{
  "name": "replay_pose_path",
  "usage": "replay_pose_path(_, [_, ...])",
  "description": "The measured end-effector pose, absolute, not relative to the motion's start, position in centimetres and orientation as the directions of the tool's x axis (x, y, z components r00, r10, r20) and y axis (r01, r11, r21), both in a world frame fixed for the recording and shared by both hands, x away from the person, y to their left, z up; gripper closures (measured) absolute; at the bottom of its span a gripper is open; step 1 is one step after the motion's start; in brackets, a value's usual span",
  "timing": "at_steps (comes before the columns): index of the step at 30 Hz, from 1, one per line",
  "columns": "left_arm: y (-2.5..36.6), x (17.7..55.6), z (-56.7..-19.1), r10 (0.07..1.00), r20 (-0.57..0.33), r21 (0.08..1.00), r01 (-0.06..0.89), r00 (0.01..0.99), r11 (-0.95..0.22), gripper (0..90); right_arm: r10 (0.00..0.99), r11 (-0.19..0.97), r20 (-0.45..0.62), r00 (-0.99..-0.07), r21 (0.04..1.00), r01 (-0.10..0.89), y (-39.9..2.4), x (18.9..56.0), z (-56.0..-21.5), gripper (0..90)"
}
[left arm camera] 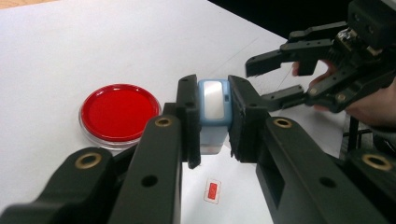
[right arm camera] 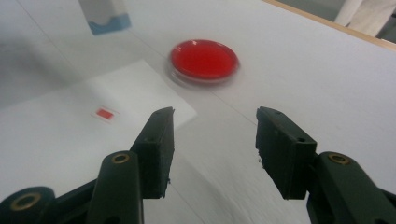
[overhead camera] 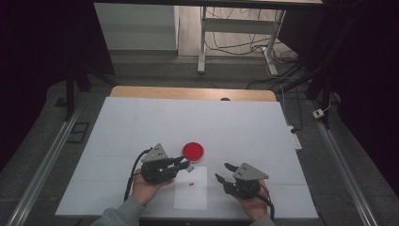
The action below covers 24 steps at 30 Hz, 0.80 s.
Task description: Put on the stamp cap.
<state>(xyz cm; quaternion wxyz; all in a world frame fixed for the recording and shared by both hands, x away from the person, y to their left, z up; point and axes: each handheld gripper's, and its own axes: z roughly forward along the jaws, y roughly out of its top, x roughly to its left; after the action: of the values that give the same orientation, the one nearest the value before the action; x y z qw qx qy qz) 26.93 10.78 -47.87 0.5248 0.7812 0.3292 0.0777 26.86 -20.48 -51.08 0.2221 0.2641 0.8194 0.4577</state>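
A white table [overhead camera: 141,122] is seen from above, with a person's forearms entering at its near edge. The left gripper [overhead camera: 181,163] is clamped on a small pale-blue and white stamp [left arm camera: 214,112], held just above a white sheet of paper [overhead camera: 190,197] that lies at the middle of the near edge. A small red rectangular mark [overhead camera: 191,183] sits on the paper below the stamp. A round red ink pad [overhead camera: 193,151] rests on the table just beyond the paper's far edge, close to the stamp. The right gripper [overhead camera: 225,171] hovers beside the paper's right edge, its jaws parted and holding nothing.
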Motion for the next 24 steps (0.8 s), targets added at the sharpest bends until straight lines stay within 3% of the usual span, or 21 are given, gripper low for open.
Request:
replay_pose_path(16, [10.9, 27.0, -47.8, 0.597, -0.218, 0.87, 0.431, 0.772, -0.239, 75.7, 0.726, 0.408, -0.12, -0.677, 0.868, 0.284, -28.5, 26.0, -50.8, 46.4])
replay_pose_path(24, [11.3, 27.2, -47.7, 0.608, -0.201, 0.873, 0.422, 0.768, -0.244, 75.7, 0.741, 0.394, -0.112, -0.662, 0.871, 0.294, -29.7, 26.2, -50.7, 46.4])
